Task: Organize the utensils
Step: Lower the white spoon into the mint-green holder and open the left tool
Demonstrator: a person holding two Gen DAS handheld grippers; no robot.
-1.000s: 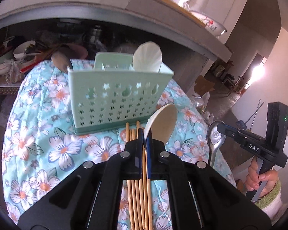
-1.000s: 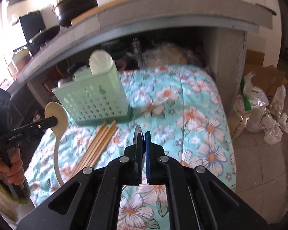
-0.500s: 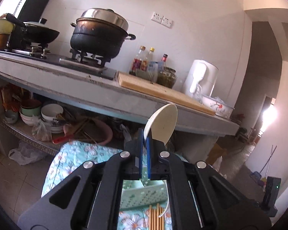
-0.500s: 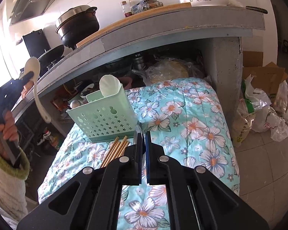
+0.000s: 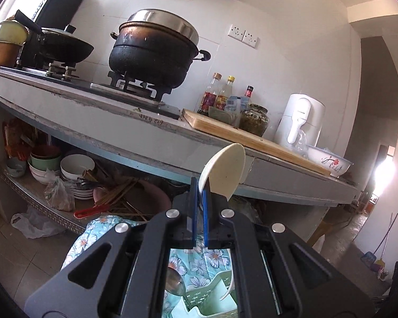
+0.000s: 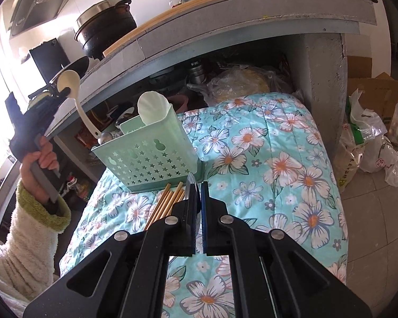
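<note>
Left claw (image 5: 199,198) pinches a cream plastic spoon (image 5: 223,170) by its bowl, bowl uppermost, handle hanging down toward the mint-green perforated plastic caddy (image 6: 151,156) below it.

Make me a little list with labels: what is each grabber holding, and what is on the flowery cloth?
left gripper: shut on cream spoon, raised above the basket
right gripper: shut on metal spoon, seen edge-on
green basket: on flowery cloth, a white spoon standing in it
chopsticks: lying on the cloth beside the basket
</note>
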